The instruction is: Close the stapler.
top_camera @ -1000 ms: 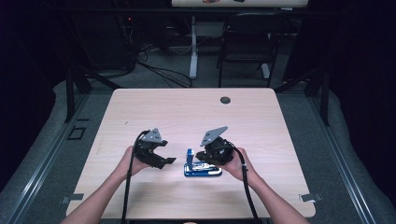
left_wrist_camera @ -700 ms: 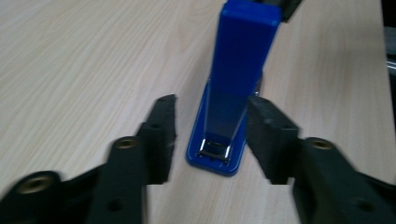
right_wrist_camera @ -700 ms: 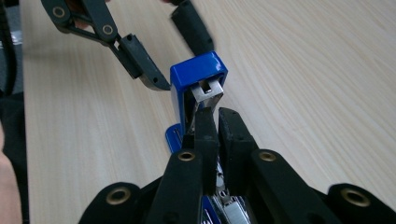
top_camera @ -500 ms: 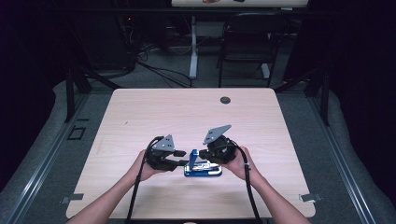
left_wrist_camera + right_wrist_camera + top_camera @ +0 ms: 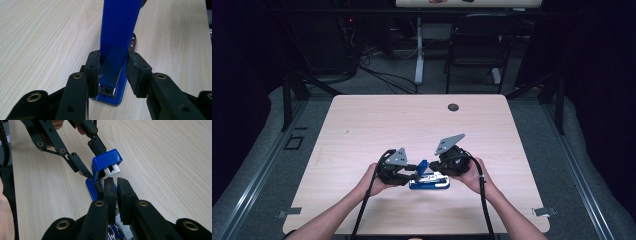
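A blue stapler (image 5: 430, 183) lies on the wooden table (image 5: 377, 125) near its front edge, with its blue top arm (image 5: 117, 30) swung up from the base. My left gripper (image 5: 111, 72) has just been closing and is now shut on that raised arm, one pad on each side near the hinge. It also shows in the high view (image 5: 414, 172) and the right gripper view (image 5: 87, 157). My right gripper (image 5: 117, 187) is shut, its jaws almost touching over the stapler's metal rail (image 5: 100, 185). Whether they pinch anything thin I cannot tell. In the high view it sits at the stapler's right end (image 5: 438, 171).
A small black round grommet (image 5: 453, 107) sits in the tabletop near the far edge. A dark chair (image 5: 477, 45) and a white table leg (image 5: 418, 55) stand beyond the table. The person's forearms (image 5: 507, 215) come in over the front edge.
My left gripper moved right to the stapler and its jaws closed around the raised blue arm. The right gripper and the stapler's base stayed where they were.
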The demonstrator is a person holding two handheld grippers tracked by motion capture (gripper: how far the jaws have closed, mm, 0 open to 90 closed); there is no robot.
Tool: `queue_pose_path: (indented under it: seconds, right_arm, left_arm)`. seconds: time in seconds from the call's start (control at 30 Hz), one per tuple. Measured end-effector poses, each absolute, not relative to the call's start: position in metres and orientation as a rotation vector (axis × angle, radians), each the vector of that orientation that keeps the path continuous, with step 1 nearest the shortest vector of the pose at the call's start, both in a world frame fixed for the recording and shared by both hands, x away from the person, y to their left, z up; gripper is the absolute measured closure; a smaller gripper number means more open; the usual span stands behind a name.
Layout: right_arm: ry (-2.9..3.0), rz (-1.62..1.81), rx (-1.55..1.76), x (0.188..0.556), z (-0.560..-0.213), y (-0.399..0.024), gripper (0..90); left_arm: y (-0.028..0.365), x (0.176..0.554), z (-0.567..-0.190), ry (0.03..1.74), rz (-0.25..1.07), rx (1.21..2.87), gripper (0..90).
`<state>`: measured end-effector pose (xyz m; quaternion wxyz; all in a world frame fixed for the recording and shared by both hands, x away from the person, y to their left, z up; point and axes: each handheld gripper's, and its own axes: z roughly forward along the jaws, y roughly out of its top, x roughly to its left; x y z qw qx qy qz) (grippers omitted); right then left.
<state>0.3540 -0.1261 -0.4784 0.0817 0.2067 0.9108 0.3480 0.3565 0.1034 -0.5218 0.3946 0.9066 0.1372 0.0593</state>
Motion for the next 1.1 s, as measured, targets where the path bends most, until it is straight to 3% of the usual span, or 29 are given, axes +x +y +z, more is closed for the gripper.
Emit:
queue_pose_path:
  seconds: [0.47, 0.53, 0.57, 0.83, 0.93, 1.1]
  right_arm:
    - [2.716, 1.006, 0.722, 0.354, -0.48, -0.147, 85.7]
    - [2.693, 1.011, 0.753, 0.354, -0.478, -0.153, 85.1]
    - [2.68, 1.026, 0.77, 0.354, -0.478, -0.155, 84.8]
    - [2.701, 1.01, 0.783, 0.354, -0.483, -0.153, 84.8]
    - [2.742, 0.922, 0.784, 0.357, -0.492, -0.15, 84.9]
    - [2.773, 0.856, 0.778, 0.359, -0.504, -0.148, 85.1]
  left_arm:
    - [0.093, 0.359, -0.529, 0.311, 0.163, 2.327, 65.1]
    - [0.093, 0.36, -0.53, 0.311, 0.131, 2.317, 67.3]
    - [0.091, 0.359, -0.532, 0.318, 0.137, 2.32, 78.1]
    - [0.082, 0.358, -0.536, 0.34, 0.163, 2.351, 77.1]
    - [0.084, 0.36, -0.537, 0.339, 0.144, 2.354, 73.9]
    - [0.093, 0.368, -0.531, 0.424, 0.152, 2.336, 46.8]
